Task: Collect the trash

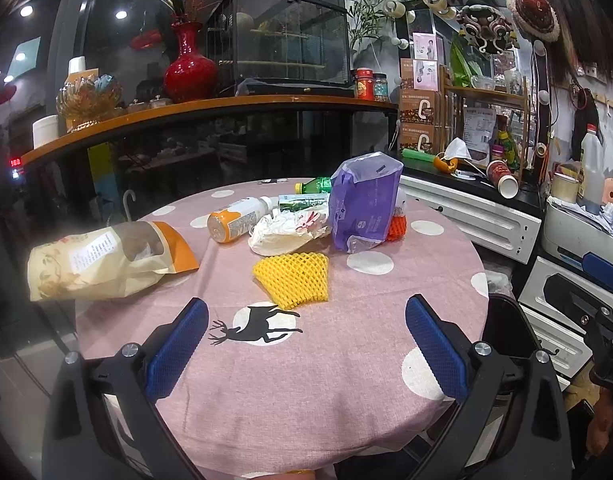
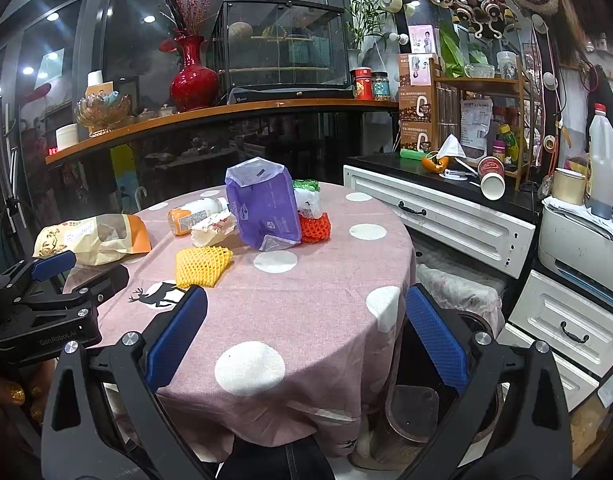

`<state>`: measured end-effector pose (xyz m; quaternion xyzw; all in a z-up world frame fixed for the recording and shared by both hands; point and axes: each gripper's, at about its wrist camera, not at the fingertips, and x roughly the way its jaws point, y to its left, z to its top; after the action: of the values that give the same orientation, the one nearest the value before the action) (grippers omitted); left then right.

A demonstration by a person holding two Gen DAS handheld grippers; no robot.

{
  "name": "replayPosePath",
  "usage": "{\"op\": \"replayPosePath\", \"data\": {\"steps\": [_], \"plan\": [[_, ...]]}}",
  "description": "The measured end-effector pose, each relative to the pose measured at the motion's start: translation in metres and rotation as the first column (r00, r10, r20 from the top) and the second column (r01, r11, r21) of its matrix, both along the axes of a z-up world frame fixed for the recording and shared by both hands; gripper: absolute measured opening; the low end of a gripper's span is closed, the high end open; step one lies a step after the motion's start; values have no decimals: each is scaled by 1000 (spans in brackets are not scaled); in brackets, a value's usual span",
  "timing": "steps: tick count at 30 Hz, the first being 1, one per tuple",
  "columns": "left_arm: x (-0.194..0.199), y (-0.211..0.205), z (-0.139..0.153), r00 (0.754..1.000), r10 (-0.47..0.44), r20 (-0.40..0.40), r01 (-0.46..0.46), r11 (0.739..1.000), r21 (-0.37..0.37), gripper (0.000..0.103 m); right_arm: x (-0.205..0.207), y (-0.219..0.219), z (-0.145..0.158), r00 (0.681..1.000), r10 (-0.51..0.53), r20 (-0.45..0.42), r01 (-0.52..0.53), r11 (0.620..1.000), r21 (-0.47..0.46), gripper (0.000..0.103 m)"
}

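Observation:
Trash lies on a round table with a pink dotted cloth (image 1: 346, 360) (image 2: 326, 280): a yellow foam net (image 1: 292, 278) (image 2: 202, 266), a purple plastic bag (image 1: 364, 204) (image 2: 262, 204), a crumpled white wrapper (image 1: 286, 230) (image 2: 212, 228), an orange-white bottle (image 1: 236, 220) (image 2: 194, 212), a green bottle (image 1: 314, 186), an orange net (image 1: 396, 228) (image 2: 315, 228) and a beige-orange paper bag (image 1: 110, 258) (image 2: 92, 238). My left gripper (image 1: 306, 350) is open and empty over the table's near edge, short of the yellow net. My right gripper (image 2: 306, 338) is open and empty at the table's near right edge.
A white drawer cabinet (image 2: 446, 220) with clutter and a tipped paper cup (image 2: 491, 180) stands right of the table. A dark bin (image 2: 446, 412) sits on the floor below the table's right edge. A wooden counter with a red vase (image 1: 190, 68) runs behind.

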<state>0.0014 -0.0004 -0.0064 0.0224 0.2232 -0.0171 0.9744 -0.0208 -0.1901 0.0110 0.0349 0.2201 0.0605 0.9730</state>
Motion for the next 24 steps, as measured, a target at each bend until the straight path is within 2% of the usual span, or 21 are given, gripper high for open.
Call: {"op": "replayPosePath", "data": {"steps": [24], "plan": [[1,1,-1,1000,2,1,-2,1000,2,98,2,3,-5,1000,5,-3,-5,1000,3,98]]}}
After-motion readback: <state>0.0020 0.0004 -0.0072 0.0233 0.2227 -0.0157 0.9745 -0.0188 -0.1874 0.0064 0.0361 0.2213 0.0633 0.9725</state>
